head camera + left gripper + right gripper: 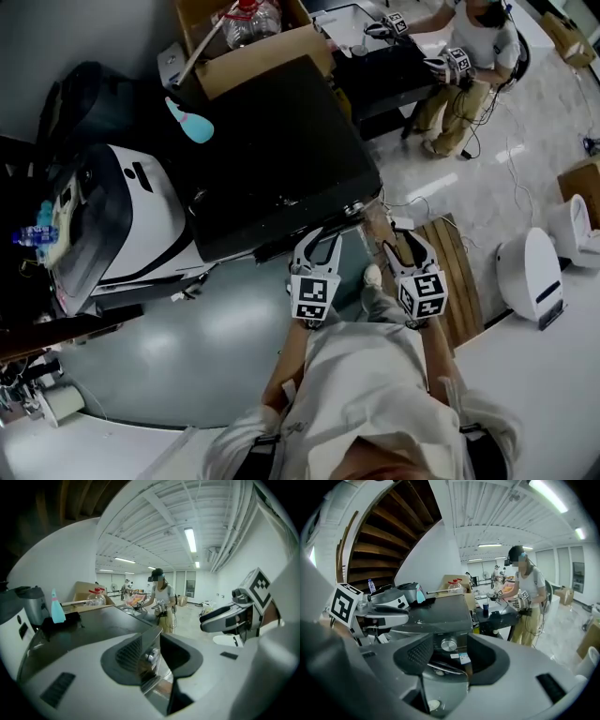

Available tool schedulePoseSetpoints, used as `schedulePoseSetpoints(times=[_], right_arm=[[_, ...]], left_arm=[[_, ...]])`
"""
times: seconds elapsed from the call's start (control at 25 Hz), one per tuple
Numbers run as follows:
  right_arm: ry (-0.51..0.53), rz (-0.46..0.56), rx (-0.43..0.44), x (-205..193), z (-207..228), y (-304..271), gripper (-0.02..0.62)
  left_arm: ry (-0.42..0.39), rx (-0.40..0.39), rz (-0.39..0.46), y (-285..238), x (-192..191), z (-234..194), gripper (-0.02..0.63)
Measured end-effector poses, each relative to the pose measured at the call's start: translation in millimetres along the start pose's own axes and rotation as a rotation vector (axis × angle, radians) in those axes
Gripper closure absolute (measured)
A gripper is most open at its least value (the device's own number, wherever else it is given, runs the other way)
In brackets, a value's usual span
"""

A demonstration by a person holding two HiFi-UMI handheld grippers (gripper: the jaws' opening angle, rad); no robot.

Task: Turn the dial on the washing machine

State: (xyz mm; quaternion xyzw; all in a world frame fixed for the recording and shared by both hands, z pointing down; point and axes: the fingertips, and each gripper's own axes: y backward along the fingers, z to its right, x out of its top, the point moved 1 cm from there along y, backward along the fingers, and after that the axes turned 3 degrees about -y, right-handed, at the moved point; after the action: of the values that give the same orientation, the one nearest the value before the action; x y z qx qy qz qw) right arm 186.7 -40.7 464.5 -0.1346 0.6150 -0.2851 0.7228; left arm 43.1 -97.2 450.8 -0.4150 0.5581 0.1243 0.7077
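The dial (449,644) is a round silver knob on the front control panel of the washing machine (272,141), just under the front lip of its dark flat top. A small blue-and-white sticker (463,657) sits just below it. The right gripper view looks straight at the knob through the slot between that gripper's jaws, while the left gripper view catches it from the side. Neither tool touches it; both hang in front of the panel, apart from the knob.

The right gripper (409,240) is clenched, its jaws drawn in with nothing between the pads. The left gripper (319,234) appears drawn in the same way, with only a thin slot between its pads and nothing in it (the head view is too small to settle how its tips stand). The two are side by side near the machine's front corner, both tilted down toward the panel.

Toward the back of the machine's top stands a teal bottle (190,122). Behind the machine is an open cardboard box (267,54) with a clear plastic bottle (251,22) in it. To the machine's left is a white-and-black appliance (127,220). On the floor near the right gripper lies a slatted wooden board (457,277). Farther off, a second person (478,42) stands at a black table (384,80) with another pair of grippers.
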Motion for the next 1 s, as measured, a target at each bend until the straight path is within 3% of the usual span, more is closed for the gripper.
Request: schedulePoseSetpoints(times=[0.48, 1.0], right_arm=[[0.135, -0.057, 0.136, -16.3, 2.1, -36.6, 0.360], [0.215, -0.064, 0.156, -41.4, -2.3, -70.8, 0.357]], left_arm=[[0.080, 0.161, -0.045, -7.2, -30.5, 1.9, 0.479], [0.117, 0.196, -0.062, -16.8, -62.0, 12.4, 0.479]])
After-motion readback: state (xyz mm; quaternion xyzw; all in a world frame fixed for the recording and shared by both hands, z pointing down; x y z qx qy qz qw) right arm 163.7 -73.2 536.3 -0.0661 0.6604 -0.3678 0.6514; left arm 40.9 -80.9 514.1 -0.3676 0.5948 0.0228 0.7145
